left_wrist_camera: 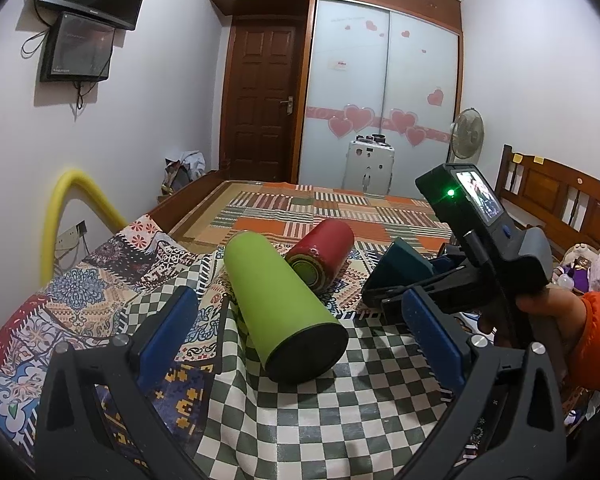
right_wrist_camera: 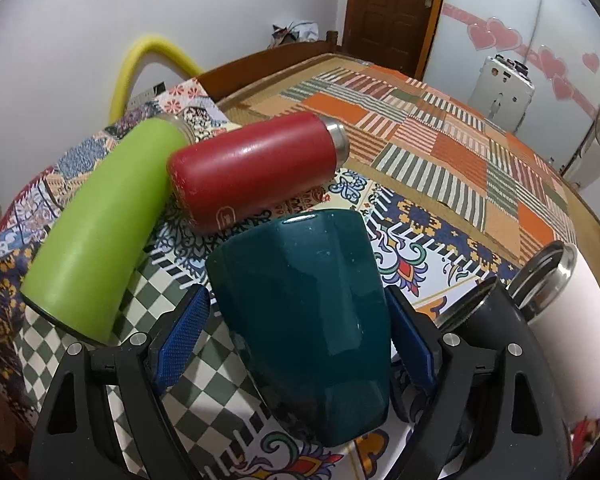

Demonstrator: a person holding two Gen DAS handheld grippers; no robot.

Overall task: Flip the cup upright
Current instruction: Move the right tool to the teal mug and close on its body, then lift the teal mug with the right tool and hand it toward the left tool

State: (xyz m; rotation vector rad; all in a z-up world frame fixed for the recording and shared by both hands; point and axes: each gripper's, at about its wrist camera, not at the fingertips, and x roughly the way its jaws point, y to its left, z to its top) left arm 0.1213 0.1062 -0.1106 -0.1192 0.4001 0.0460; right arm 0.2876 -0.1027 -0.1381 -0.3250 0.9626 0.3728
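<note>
A dark teal cup [right_wrist_camera: 304, 320] lies on its side on the patterned bedspread, between the blue pads of my right gripper [right_wrist_camera: 296, 340]. The left pad [right_wrist_camera: 180, 344] stands a little off the cup; the right pad [right_wrist_camera: 410, 344] is at its side. In the left wrist view the teal cup [left_wrist_camera: 400, 268] shows partly behind the right gripper [left_wrist_camera: 384, 296]. My left gripper [left_wrist_camera: 300, 344] is open and empty, its pads on either side of a green bottle [left_wrist_camera: 280, 304] lying on the checked cloth, apart from it.
A red bottle [right_wrist_camera: 256, 168] lies beside the green bottle [right_wrist_camera: 100, 224] just beyond the cup. A white flask [right_wrist_camera: 572, 320] and a dark one [right_wrist_camera: 476, 312] lie at the right. The bed's wooden footboard [right_wrist_camera: 268, 60] and a yellow tube [right_wrist_camera: 140, 64] stand behind.
</note>
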